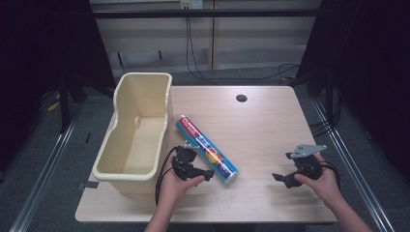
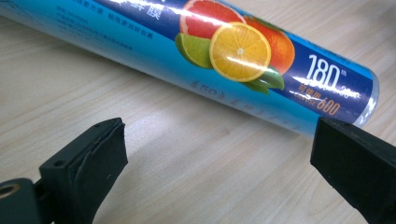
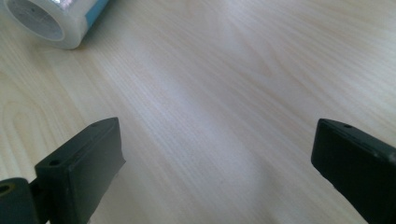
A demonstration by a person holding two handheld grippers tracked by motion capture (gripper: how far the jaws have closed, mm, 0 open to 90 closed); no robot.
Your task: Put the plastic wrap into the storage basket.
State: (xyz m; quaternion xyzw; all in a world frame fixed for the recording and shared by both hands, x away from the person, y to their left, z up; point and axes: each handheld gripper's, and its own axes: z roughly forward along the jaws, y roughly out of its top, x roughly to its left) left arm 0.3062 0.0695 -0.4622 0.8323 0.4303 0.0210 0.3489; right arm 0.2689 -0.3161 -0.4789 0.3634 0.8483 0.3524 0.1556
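From where I stood, the work looked to be at the approach: the roll of cling film [image 1: 207,149] had not yet been gripped. Taking that roll as the landmark, the cream plastic bin [image 1: 137,129] stood just beside it on its left, empty as far as I could see. The roll itself lay flat and slantwise on the wooden table [image 1: 261,125]. The left gripper [image 1: 205,175] sat right at the roll's near end, its jaws spread wide with nothing between them, the hand curled under it and pointing it toward the roll. Next, I judged, it would need to straddle the roll and close. Well apart to the right, the right gripper [image 1: 279,178] hovered low, jaws likewise spread and empty.
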